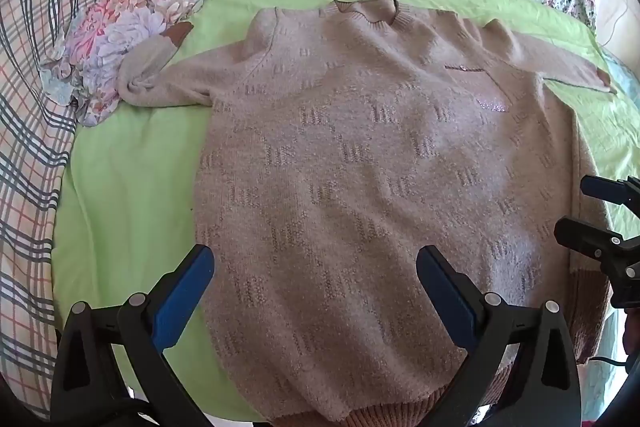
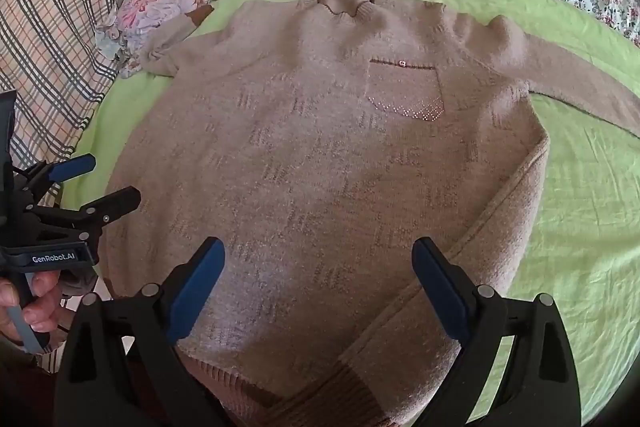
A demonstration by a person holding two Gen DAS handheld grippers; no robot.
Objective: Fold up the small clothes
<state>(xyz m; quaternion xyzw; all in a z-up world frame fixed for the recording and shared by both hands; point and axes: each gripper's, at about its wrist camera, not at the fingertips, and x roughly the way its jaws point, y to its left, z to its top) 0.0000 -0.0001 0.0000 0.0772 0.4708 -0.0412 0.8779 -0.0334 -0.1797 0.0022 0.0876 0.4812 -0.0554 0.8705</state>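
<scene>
I have the pinkish-beige knitted sweater [image 2: 320,155] laid flat, front up, on the green sheet [image 2: 580,227] of the bed so that I can see the whole body before folding, and I hold my left tongs [image 1: 316,275] and right tongs [image 2: 318,267] spread wide and empty over its lower part, near the hem, ready, I judge, to take an edge. Its left sleeve [image 1: 160,83] bunches against the floral pillow [image 1: 120,27] with the cuff partly hidden, and my tongs cover most of the hem.

one sweater [image 1: 360,167], two grippers [image 1: 314,291], one pillow [image 1: 120,27]
</scene>
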